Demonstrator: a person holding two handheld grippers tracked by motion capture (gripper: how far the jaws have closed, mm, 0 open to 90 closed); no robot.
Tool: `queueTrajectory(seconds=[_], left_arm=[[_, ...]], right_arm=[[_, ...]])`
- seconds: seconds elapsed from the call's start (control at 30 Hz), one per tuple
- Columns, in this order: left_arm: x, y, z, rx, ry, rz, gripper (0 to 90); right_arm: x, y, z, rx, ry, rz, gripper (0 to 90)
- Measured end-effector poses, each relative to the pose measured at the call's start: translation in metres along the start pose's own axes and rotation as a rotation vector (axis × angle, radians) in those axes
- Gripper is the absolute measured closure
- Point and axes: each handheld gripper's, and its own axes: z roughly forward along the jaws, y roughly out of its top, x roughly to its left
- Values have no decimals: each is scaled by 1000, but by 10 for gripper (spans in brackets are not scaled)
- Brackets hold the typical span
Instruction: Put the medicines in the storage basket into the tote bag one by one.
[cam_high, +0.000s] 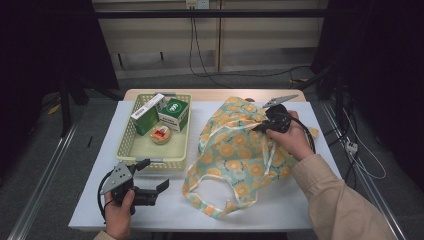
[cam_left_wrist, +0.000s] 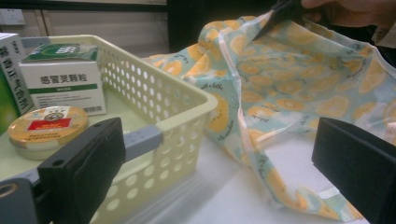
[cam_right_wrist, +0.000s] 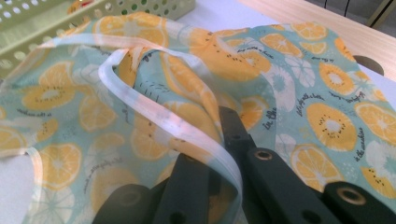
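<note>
On a white table (cam_high: 280, 210), the right gripper (cam_high: 263, 125) pinches the orange-print fabric bag (cam_high: 235, 155) at its rim, lifting it beside a yellow basket (cam_high: 131, 142) holding boxes (cam_high: 173, 114) and a round tin (cam_high: 160, 134); the left gripper (cam_high: 150, 175) rests nearby, jaws spread, empty.

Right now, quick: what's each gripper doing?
Left gripper: open, holding nothing, near the basket.
Right gripper: shut on the orange-print bag, pinching its edge.

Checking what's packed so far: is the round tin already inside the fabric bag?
No, the round tin lies in the yellow basket.
</note>
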Motion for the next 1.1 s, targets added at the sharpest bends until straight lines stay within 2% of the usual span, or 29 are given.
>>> queueTrajectory(seconds=[0.5,0.67,0.7,0.93,1.1], left_arm=[[-13,7,12,23,-51,-5,26],[-18,13,19,38,-43,-25,27],[-19,13,21,41,-47,-14,30],[-31,22,30,51,-93,-3,37],[-43,34,39,45,-145,12,82]], right_arm=[[3,13,-7,-17,-21,18,897],[6,16,-8,-17,-22,16,897],[6,16,-7,-12,-21,15,897],[8,17,-7,-18,-12,26,897],[6,17,-7,-17,-21,32,897]])
